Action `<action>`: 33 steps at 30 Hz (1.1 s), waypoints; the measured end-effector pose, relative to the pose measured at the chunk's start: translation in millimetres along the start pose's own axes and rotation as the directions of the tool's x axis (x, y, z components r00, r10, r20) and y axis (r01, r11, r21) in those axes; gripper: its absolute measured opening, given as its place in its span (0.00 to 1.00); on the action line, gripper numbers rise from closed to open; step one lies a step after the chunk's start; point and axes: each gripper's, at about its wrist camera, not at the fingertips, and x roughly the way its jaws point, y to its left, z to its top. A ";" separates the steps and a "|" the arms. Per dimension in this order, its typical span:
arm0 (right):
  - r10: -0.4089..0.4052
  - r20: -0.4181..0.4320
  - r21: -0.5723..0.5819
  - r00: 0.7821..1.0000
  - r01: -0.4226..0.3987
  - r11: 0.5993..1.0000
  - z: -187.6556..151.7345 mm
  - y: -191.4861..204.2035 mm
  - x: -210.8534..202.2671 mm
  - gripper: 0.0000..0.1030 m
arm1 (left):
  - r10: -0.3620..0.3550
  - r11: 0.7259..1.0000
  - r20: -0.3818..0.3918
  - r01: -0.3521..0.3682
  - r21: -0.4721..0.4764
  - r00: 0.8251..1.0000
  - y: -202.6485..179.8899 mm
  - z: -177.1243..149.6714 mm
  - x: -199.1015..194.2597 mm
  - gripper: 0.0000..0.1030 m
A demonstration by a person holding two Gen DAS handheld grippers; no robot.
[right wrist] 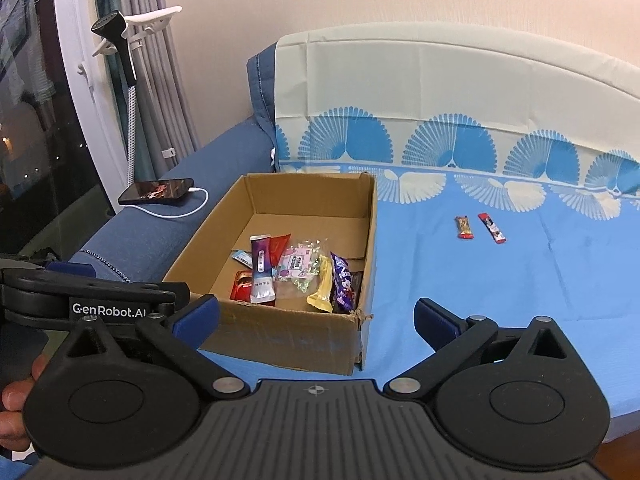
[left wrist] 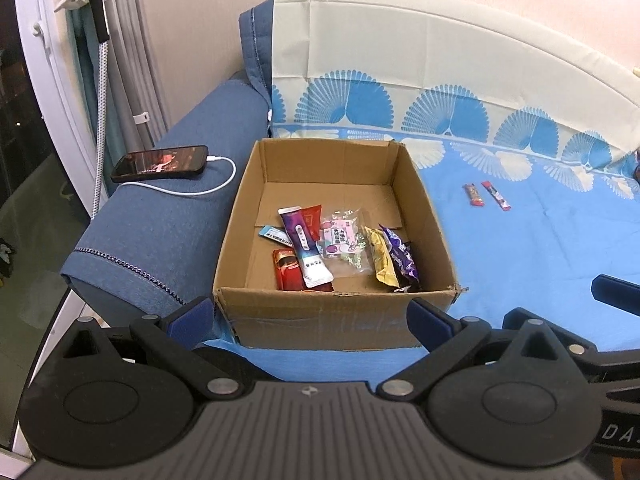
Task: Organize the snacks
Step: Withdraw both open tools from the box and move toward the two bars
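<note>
An open cardboard box [left wrist: 336, 320] [right wrist: 288, 340] stands on the blue sheet and holds several snack packets: a purple-white pouch [left wrist: 304, 248], a clear candy bag [left wrist: 344, 240], a yellow packet [left wrist: 382, 264] and a purple packet [left wrist: 402, 260]. Two small snack bars, a brown-red one [left wrist: 473, 194] [right wrist: 464, 227] and a red one [left wrist: 496, 195] [right wrist: 491, 228], lie on the sheet right of the box. My left gripper [left wrist: 314, 316] is open and empty before the box's near wall. My right gripper [right wrist: 316, 316] is open and empty, near the box's front right corner.
A phone [left wrist: 160, 163] [right wrist: 158, 191] on a white charging cable lies on the blue sofa arm left of the box. A steamer handle and curtains stand at the far left by a window. The patterned sheet [left wrist: 540, 240] stretches right.
</note>
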 end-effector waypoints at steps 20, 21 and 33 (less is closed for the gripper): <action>-0.010 -0.024 -0.003 1.000 0.010 1.000 -0.6 -0.8 6.5 1.00 | -0.008 1.000 -0.035 0.008 0.010 0.999 0.5 -0.2 15.5 1.00; -0.009 -0.027 -0.002 1.000 0.009 1.000 -0.8 -1.4 7.6 1.00 | -0.007 1.000 -0.038 0.007 0.012 0.999 0.1 -0.3 16.9 1.00; -0.008 -0.055 0.048 0.998 0.011 0.999 -2.2 -16.0 25.0 1.00 | 0.013 0.999 -0.081 -0.010 0.037 0.997 -7.2 3.8 37.7 1.00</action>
